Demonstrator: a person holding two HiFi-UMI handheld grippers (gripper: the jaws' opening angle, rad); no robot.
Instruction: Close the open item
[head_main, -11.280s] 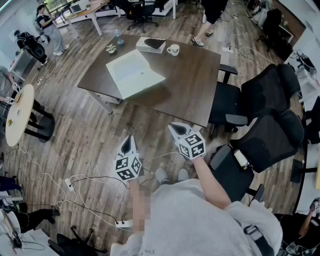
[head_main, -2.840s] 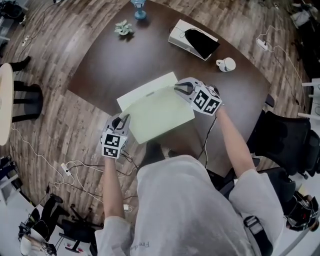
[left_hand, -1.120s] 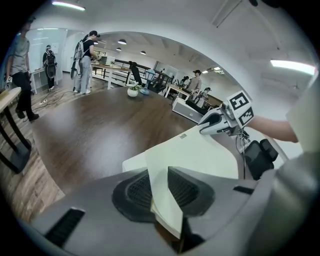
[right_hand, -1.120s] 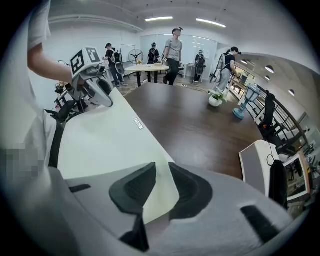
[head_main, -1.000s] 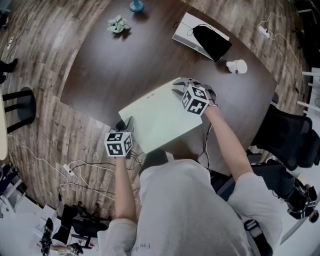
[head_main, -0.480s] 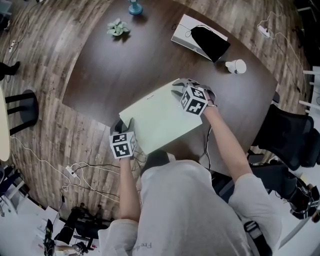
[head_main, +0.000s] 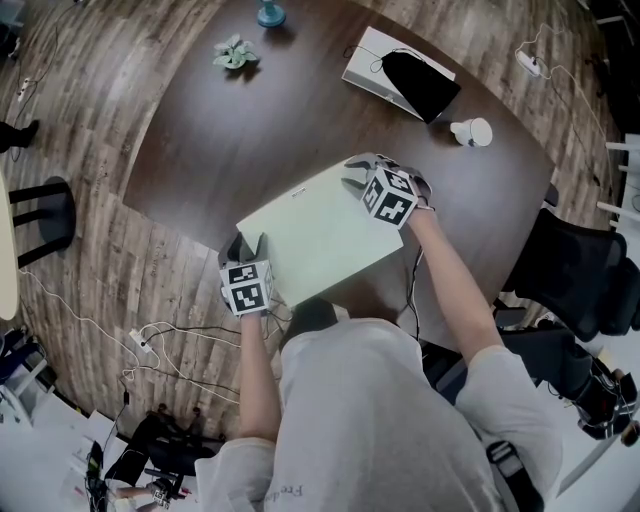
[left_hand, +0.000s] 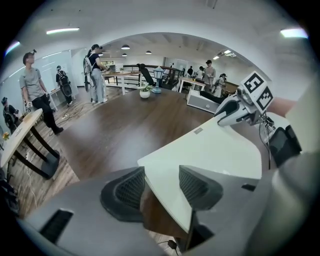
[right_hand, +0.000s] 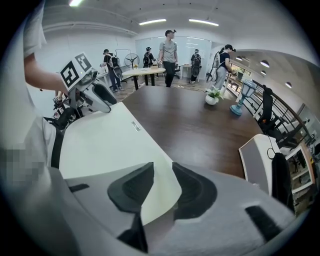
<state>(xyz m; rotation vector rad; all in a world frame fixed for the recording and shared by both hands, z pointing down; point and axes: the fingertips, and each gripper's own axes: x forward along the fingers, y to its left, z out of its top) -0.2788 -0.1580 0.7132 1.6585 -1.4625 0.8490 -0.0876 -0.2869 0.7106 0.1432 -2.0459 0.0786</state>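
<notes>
The white laptop (head_main: 320, 235) lies near the front edge of the dark table (head_main: 220, 140), and its lid looks flat and down in the head view. My left gripper (head_main: 247, 243) is at its near left corner. Its jaws are opening, with the lid corner (left_hand: 150, 170) between them and the pads off it. My right gripper (head_main: 352, 176) rests at the far right corner. Those jaws stand a little apart and are opening, with the lid corner (right_hand: 165, 195) in the gap. Each gripper shows in the other's view, the right gripper (left_hand: 227, 107) and the left gripper (right_hand: 100, 95).
A white box with a black pouch (head_main: 400, 72), a white mug (head_main: 472, 131), a small plant (head_main: 233, 53) and a blue vase (head_main: 268, 12) stand at the table's far side. A black office chair (head_main: 580, 270) is at the right. Cables (head_main: 170, 340) lie on the floor. People stand beyond the table.
The lid, partly raised earlier, now lies flat on the base. Over the last second the laptop has stayed put, and both grippers have kept to their corners with only small shifts.
</notes>
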